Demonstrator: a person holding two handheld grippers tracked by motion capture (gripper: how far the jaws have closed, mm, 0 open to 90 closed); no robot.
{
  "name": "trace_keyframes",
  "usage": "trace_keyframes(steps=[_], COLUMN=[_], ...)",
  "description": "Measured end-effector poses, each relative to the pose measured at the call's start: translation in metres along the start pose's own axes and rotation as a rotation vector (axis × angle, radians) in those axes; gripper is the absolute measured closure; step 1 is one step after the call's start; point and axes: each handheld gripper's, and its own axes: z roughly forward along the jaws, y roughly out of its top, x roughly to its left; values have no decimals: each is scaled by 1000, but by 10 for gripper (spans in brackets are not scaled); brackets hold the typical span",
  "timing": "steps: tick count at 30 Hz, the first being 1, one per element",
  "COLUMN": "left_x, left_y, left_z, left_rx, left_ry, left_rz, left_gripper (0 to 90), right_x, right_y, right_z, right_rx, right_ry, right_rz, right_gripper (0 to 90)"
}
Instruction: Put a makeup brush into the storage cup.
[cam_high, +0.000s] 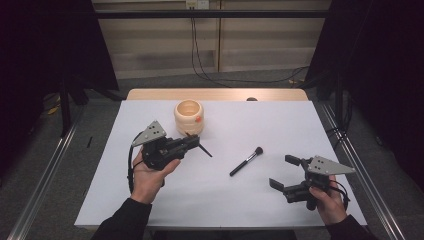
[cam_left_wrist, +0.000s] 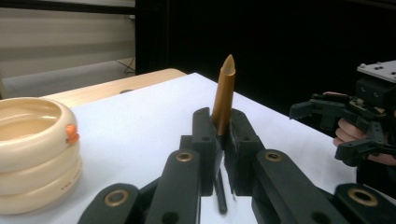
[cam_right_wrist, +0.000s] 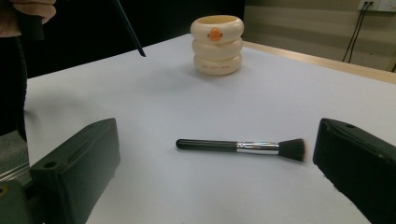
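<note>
My left gripper (cam_high: 194, 141) is shut on a thin makeup brush (cam_high: 204, 150) just in front of a cream ringed cup (cam_high: 189, 116). In the left gripper view the jaws (cam_left_wrist: 222, 126) pinch the brush (cam_left_wrist: 224, 93), its golden-brown tapered head with a pale tip standing up and its black handle hanging below. A second brush (cam_high: 246, 161), black with a silver ferrule, lies flat on the white sheet. My right gripper (cam_high: 285, 172) is open near the front right. In the right gripper view that brush (cam_right_wrist: 240, 146) lies crosswise ahead of the wide-apart jaws (cam_right_wrist: 217, 172).
The cup (cam_right_wrist: 217, 44) stands at the back centre-left, with an orange dot on its side. The white sheet (cam_high: 250, 200) covers the wooden table (cam_high: 220, 94). Dark curtains and metal rails flank both sides. The held brush's black handle (cam_right_wrist: 128, 28) hangs at the top left of the right gripper view.
</note>
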Motion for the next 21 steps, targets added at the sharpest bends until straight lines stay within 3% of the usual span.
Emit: trace_keyframes(steps=[2,6,8,10,11,13,18,21], left_x=[2,6,9,11,12,16,26,33], left_y=[1,3,5,9,12,15,24,26], left_z=[-1,-3,-4,-6,-7,-8,-10,-9], left_rx=[-15,-11,-16,-20,-11,-23,-22,-34], left_ry=[-13,14,-5,13,47,39,98,101], left_rz=[-6,1,-14,-9,1,3,7,-1], left_gripper=[840,840,840,840,840,840,840,840], right_x=[0,1,1,0,0,-2,-2,0], right_y=[0,-3,-3,-3,-4,-5,-6,-6], right_z=[-2,-2,-2,-3,-3,-4,-6,-5], right_rx=[-7,-5,-1,4,2,0,-7,-9], right_ry=[-13,-22,-14,-20,-21,-22,-34,-34], right_rz=[-5,-9,2,-12,-10,-10,-25,-26], right_gripper=[5,6,5,2,1,2,1,0])
